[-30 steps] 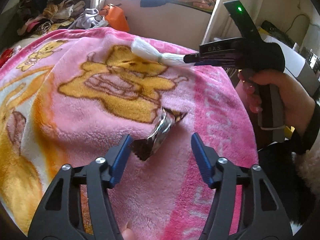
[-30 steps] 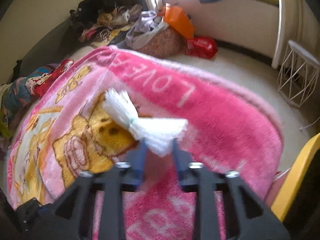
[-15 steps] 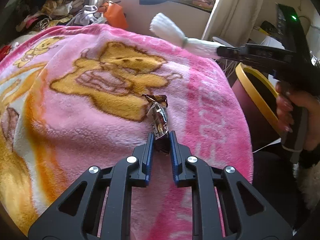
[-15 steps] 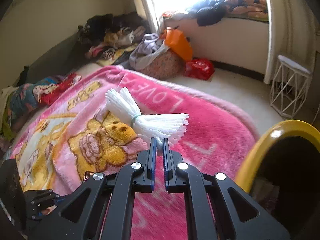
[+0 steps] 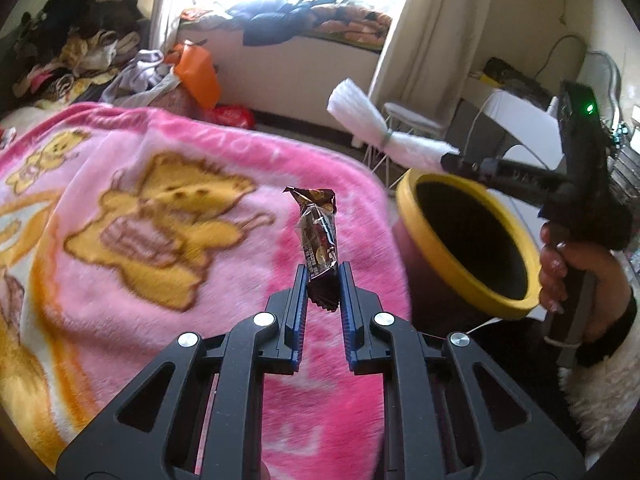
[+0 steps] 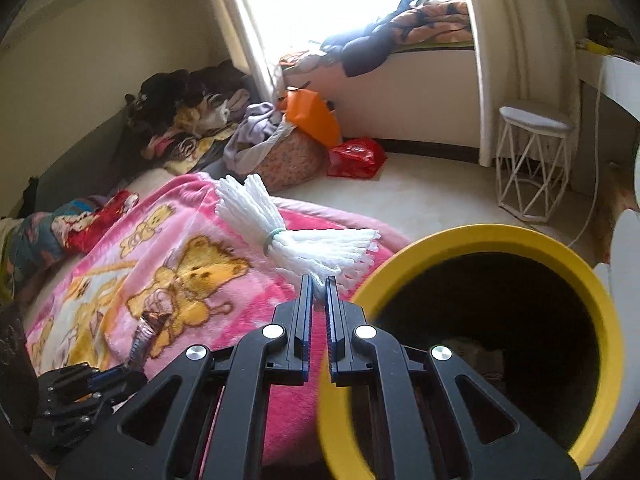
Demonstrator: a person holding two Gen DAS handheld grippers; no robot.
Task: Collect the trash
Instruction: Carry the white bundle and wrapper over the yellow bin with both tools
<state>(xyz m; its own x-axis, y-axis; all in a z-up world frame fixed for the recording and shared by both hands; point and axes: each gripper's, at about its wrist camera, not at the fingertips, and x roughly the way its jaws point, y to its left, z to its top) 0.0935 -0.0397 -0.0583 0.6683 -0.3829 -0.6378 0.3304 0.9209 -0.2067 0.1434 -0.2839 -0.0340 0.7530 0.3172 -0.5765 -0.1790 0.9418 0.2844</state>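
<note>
bed under pink bear-print blanket; nothing loose on blanket.

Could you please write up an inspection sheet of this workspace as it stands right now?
Surface: pink cartoon blanket spread over the bed.
Job's things: brown snack wrapper and white foam bundle, each lifted off the blanket; yellow-rimmed bin beside the bed, dark inside.
Clutter: clothes pile, orange bag, red packet.
Grippers: left gripper shut on the wrapper's lower end; right gripper shut on the bundle, near the bin's rim.
Cables: white cord hanging at the right-hand wall.
Surroundings: bright window, curtain, white wire stool.
</note>
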